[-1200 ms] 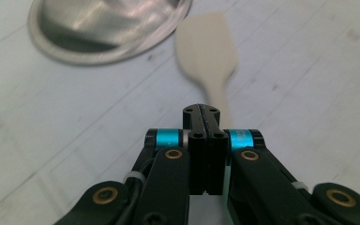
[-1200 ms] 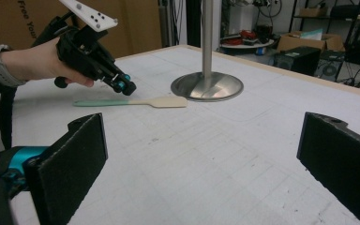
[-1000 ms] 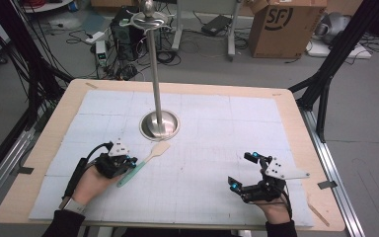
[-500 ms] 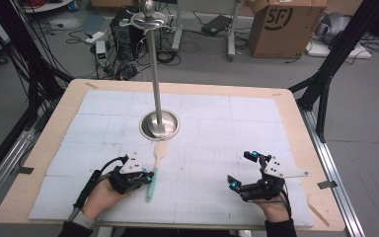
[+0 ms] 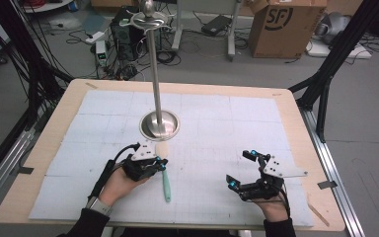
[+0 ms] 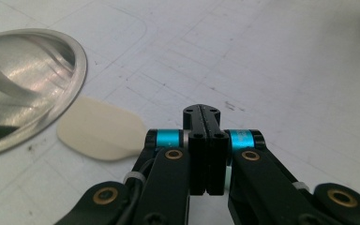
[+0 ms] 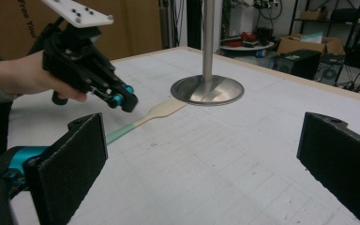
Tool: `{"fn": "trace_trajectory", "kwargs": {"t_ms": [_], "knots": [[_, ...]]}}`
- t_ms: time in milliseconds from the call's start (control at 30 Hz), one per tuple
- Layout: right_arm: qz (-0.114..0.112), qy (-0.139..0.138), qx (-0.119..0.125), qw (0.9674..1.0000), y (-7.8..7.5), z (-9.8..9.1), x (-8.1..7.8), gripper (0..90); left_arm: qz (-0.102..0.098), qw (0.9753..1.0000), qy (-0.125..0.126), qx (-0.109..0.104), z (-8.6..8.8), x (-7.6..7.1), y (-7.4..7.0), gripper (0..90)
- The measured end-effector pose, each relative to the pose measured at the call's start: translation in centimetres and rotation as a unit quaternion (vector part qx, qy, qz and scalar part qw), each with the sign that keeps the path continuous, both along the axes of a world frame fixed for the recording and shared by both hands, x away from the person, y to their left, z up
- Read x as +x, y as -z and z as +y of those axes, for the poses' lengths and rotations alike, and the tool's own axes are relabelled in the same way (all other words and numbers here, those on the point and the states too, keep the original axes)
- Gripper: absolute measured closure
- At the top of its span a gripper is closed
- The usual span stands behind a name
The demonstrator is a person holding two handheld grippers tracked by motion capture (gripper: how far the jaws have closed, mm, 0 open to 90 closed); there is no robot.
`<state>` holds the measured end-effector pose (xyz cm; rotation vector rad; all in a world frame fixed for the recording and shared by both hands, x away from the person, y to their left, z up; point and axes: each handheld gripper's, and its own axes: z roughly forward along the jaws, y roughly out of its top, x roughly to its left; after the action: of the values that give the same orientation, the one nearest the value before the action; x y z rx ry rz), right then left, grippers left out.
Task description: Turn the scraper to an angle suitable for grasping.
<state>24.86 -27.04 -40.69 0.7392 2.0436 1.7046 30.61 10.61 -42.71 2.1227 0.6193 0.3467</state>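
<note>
A spatula (image 5: 166, 180) with a cream blade (image 6: 98, 133) and a teal handle lies flat on the white mat, its blade beside the round base of a metal stand (image 5: 160, 126). My left gripper (image 5: 164, 164) is shut with nothing between its jaws; its tip sits right over the spatula's neck, and whether it touches I cannot tell. In the right gripper view the left gripper (image 7: 127, 101) slants down above the spatula (image 7: 161, 110). My right gripper (image 5: 239, 169) rests open at the front right of the mat, empty, its pads (image 7: 82, 154) wide apart.
The stand's tall pole (image 5: 153, 64) rises from the base (image 7: 207, 89) at mid-table. The white mat (image 5: 217, 113) covers the wooden tabletop (image 5: 301, 128). A cardboard box (image 5: 281, 24) and cables lie on the floor behind.
My left gripper has moved right along the mat. The spatula's handle has swung right with it, from slanted to pointing straight at the front edge; the blade stayed by the base. The right gripper is still.
</note>
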Motion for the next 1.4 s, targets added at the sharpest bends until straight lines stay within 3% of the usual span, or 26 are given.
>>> {"fn": "trace_trajectory", "kwargs": {"t_ms": [100, 233, 300, 400, 500, 700, 767, 933, 1167, 1267, 1400], "knots": [[0.003, 0.002, 0.000, 1.0000, 0.0, 0.0, -0.1, 0.8, -0.011, 0.9994, 0.008, 0.032, -1.5, 1.3, 0.7, 89.7], [0.002, 0.005, 0.006, 1.0000, 0.0, 0.0, -0.2, 0.9, -0.010, 0.9993, -0.006, 0.037, -2.0, 2.7, 1.3, 89.8], [0.002, 0.004, 0.006, 1.0000, 0.0, 0.0, -0.2, 0.8, -0.007, 0.9985, -0.017, 0.052, -1.8, 3.4, 1.6, 89.8], [0.003, 0.002, 0.004, 1.0000, 0.1, 0.1, -0.2, 0.8, 0.000, 0.9988, -0.014, 0.047, -1.5, 3.6, 1.9, 89.8], [0.002, 0.000, 0.002, 1.0000, 0.1, 0.1, -0.2, 0.8, -0.013, 0.9976, -0.012, 0.067, -1.8, 3.1, 1.8, 90.0], [0.002, 0.000, 0.003, 1.0000, 0.1, -0.1, -0.4, 0.9, -0.013, 0.9968, -0.015, 0.077, -1.6, 2.3, 1.6, 90.0], [0.005, 0.000, 0.004, 1.0000, 0.1, -0.2, -0.5, 0.9, -0.029, 0.9947, -0.019, 0.097, -1.3, 1.1, 1.6, 90.0], [0.004, 0.000, 0.005, 1.0000, 0.1, -0.1, -0.5, 0.8, -0.037, 0.9930, -0.018, 0.111, -0.3, -0.2, 1.5, 90.0], [0.004, -0.002, 0.001, 1.0000, 0.1, -0.1, -0.6, 0.9, -0.028, 0.9962, -0.033, 0.076, 3.0, -1.6, 1.8, 90.0], [0.008, -0.001, 0.000, 1.0000, 0.2, -0.1, -0.5, 0.9, -0.026, 0.9964, -0.041, 0.070, 4.9, -2.5, 1.9, 90.0], [0.008, -0.003, -0.004, 1.0000, 0.2, 0.1, -0.4, 0.9, -0.024, 0.9964, -0.049, 0.065, 6.0, -3.2, 2.0, 90.0]]}}
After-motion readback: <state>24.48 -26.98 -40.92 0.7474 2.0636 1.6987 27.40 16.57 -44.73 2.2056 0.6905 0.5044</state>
